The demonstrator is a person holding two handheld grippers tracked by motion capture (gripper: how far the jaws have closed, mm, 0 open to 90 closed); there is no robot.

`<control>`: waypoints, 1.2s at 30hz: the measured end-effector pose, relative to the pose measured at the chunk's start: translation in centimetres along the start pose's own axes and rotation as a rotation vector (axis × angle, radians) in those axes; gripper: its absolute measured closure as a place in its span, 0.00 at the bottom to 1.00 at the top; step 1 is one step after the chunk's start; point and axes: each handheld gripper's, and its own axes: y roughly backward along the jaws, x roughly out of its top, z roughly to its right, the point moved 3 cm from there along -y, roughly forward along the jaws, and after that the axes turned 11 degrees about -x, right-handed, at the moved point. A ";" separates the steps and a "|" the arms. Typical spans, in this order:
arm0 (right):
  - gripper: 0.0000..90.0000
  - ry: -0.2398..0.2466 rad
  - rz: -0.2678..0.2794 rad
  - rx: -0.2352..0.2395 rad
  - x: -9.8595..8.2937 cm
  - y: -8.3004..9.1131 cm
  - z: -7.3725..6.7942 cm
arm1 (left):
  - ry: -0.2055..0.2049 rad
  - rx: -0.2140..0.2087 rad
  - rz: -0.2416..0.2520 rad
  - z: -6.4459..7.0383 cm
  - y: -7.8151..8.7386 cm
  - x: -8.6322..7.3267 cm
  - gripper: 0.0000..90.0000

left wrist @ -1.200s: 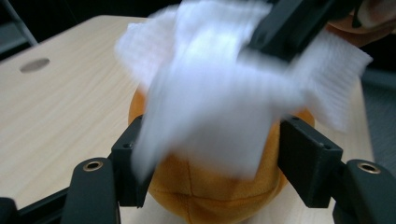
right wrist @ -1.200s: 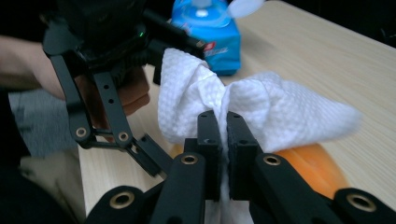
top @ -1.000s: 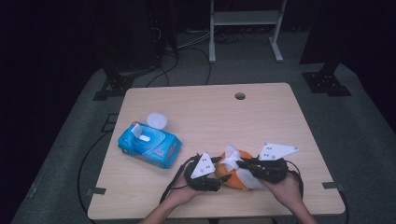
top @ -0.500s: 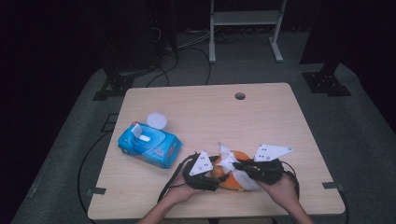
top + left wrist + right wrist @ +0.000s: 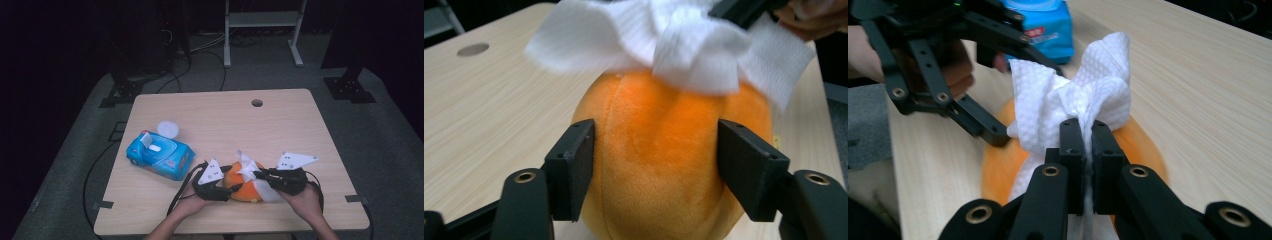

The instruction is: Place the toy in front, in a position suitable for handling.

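My left gripper clamps the orange plush, low centre of frame. My right gripper, jaws shut, pinches the white wipe; I should rub gently and hold the plush steady.

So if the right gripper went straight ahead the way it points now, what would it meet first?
Probably the left gripper, which holds the orange plush toy just past the white wipe that the right gripper pinches. Depth is hard to judge.
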 end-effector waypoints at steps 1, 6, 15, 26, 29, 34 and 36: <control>0.95 -0.007 -0.007 -0.017 -0.2 0.1 0.4 | 0.024 -0.004 -0.001 -0.2 0.1 -0.1 0.38; 0.95 -0.048 0.010 -0.024 -0.4 0.8 1.0 | 0.053 0.000 0.047 -0.4 0.2 0.3 0.25; 0.95 -0.035 0.000 0.009 -0.5 -0.2 0.5 | 0.015 0.035 0.026 -0.1 0.0 0.1 0.39; 0.94 -0.099 0.020 0.052 -1.1 0.2 1.0 | 0.135 0.056 0.044 -1.6 0.8 -0.7 0.39; 0.94 -0.122 -0.020 0.051 -1.8 -0.2 1.6 | 0.145 0.057 0.047 -1.8 0.9 -0.9 0.38; 0.94 -0.155 0.010 0.035 -1.9 0.7 2.2 | 0.163 0.061 0.054 -2.1 1.1 -1.1 0.37; 0.94 -0.122 0.053 0.073 -1.0 0.9 1.2 | 0.169 0.061 0.057 -2.1 1.0 -1.1 0.37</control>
